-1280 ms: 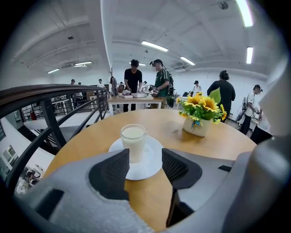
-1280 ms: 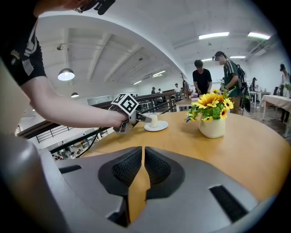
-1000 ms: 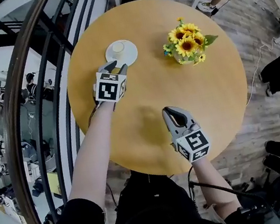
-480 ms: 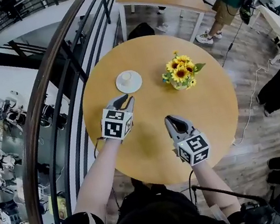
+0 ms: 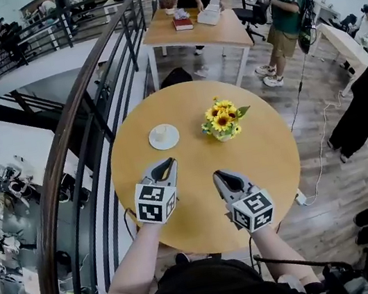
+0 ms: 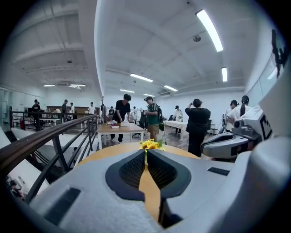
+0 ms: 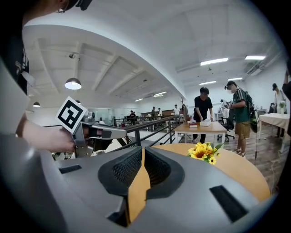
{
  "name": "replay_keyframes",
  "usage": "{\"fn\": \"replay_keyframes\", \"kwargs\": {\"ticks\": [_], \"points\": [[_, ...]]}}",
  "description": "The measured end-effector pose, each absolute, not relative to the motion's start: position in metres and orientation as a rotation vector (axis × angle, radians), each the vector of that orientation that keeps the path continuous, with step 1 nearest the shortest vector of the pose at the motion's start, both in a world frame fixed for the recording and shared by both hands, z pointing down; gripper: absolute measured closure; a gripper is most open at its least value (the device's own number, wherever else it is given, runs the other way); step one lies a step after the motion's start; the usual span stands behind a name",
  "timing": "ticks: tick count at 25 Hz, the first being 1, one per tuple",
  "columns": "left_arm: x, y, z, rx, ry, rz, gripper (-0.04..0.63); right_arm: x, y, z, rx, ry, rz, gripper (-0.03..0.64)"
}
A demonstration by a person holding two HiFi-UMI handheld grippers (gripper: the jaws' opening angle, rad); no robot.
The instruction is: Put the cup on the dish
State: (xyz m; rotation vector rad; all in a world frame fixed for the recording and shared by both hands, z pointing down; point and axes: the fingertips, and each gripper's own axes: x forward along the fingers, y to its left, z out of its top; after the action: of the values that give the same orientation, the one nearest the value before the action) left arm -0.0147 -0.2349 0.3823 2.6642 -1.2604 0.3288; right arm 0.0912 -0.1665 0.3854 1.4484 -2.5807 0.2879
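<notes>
A small white cup (image 5: 161, 133) stands on a white dish (image 5: 173, 139) at the far left of the round wooden table (image 5: 263, 157). My left gripper (image 5: 166, 163) hovers nearer to me than the dish, well apart from it. Its jaws are closing and the tips almost meet, with nothing between them (image 6: 145, 152). My right gripper (image 5: 218, 174) is beside it over the table's near half, shut and empty (image 7: 142, 150). Neither gripper view shows the cup or the dish.
A pot of sunflowers (image 5: 221, 121) sits right of the dish, near the table's middle. A dark metal railing (image 5: 85, 104) curves along the table's left side with a drop beyond it. Behind are another table (image 5: 195, 28) and several people.
My left gripper has drawn back from the cup and dish toward me, and its jaws have come together. The cup stays on the dish. The head view now takes in more of the room.
</notes>
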Motion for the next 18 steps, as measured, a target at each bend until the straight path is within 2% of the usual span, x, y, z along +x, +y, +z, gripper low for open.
{"fn": "replay_keyframes", "kwargs": {"ticks": [9,18], "points": [[0.001,-0.191,0.335,2.763,-1.265,0.205,0.589,0.092,-0.148,0.332,1.532,-2.659,0.225,0.597],[0.005,-0.183,0.329,2.786,-1.243,0.189,0.589,0.087,-0.148,0.325,1.528,-2.683,0.201,0.597]]}}
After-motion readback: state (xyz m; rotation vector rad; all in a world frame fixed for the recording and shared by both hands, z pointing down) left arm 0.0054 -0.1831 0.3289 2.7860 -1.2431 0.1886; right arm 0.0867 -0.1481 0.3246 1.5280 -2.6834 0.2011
